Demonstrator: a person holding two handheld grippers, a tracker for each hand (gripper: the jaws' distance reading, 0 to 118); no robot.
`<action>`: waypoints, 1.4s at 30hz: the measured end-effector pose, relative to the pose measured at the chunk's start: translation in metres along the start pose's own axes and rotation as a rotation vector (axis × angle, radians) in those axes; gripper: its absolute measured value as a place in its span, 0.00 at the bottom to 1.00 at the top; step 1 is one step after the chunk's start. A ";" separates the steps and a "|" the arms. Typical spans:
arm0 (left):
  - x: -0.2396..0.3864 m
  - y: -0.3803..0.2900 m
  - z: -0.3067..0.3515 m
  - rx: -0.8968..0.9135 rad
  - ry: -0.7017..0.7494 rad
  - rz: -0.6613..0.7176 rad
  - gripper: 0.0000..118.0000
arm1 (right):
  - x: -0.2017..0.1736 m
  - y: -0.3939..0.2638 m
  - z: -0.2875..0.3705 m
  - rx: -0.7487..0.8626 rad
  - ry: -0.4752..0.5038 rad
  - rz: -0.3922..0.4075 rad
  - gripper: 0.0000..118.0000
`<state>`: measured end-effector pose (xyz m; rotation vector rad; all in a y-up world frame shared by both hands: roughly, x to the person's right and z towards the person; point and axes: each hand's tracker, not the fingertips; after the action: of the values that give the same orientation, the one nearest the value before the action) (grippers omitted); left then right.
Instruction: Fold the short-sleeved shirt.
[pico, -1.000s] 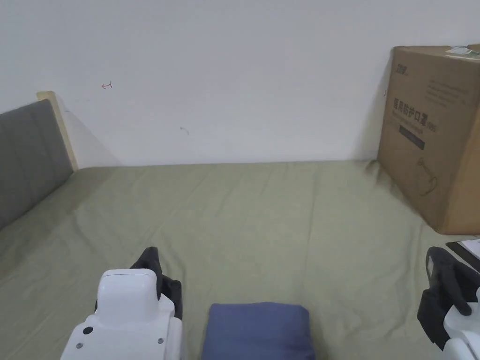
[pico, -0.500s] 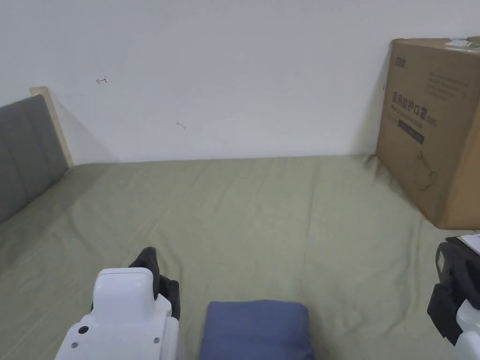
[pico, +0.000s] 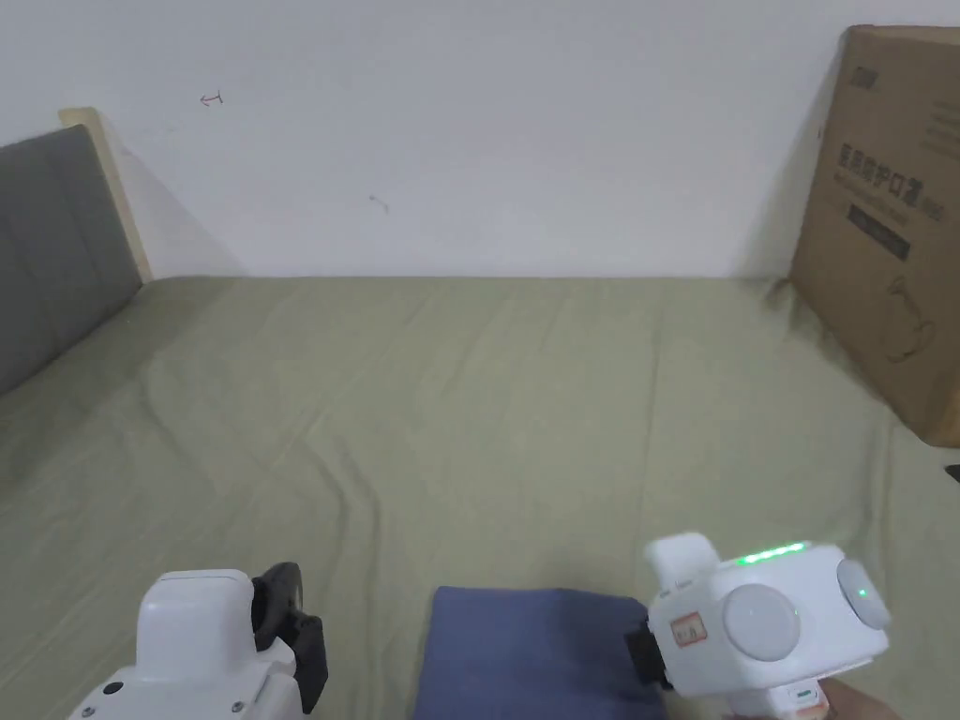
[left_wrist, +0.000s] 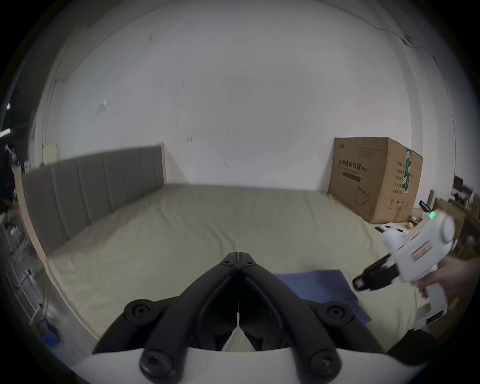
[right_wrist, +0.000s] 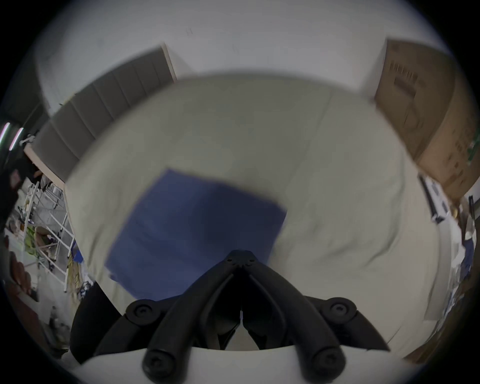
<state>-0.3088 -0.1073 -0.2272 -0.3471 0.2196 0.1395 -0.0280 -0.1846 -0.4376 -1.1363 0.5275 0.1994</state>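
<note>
A blue shirt (pico: 534, 652), folded into a neat rectangle, lies on the olive-green bed sheet (pico: 469, 403) near the front edge. It also appears in the left gripper view (left_wrist: 322, 288) and the right gripper view (right_wrist: 192, 231). My left gripper (left_wrist: 238, 256) hovers to the left of the shirt, jaws shut with nothing between them; in the head view it (pico: 281, 600) sits at the lower left. My right gripper (right_wrist: 241, 256) is shut and empty, hanging over the shirt's right edge (pico: 647, 652). A hand (left_wrist: 446, 275) holds it.
A large cardboard box (pico: 891, 225) stands on the bed at the right by the white wall. A grey padded headboard (pico: 56, 253) runs along the left. Flat dark items (left_wrist: 389, 228) lie by the box. A metal rack (right_wrist: 49, 228) stands beyond the bed.
The right gripper has swung in from the far right to the shirt's right edge. The head camera has tilted down and shifted. The left gripper has sunk slightly lower in the picture.
</note>
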 end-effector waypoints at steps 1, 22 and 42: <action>-0.008 -0.001 -0.007 -0.027 -0.020 0.025 0.00 | 0.003 -0.002 -0.011 -0.032 0.017 -0.015 0.00; -0.022 -0.096 -0.266 -1.064 -1.103 0.761 1.00 | 0.001 -0.028 -0.031 0.038 0.016 -0.006 0.00; -0.034 0.015 -0.187 -0.830 -0.704 0.231 0.17 | -0.009 -0.041 0.016 0.230 0.045 -0.014 0.00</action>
<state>-0.3799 -0.1624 -0.3952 -1.0672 -0.5217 0.5735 -0.0137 -0.1861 -0.3945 -0.9217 0.5667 0.0985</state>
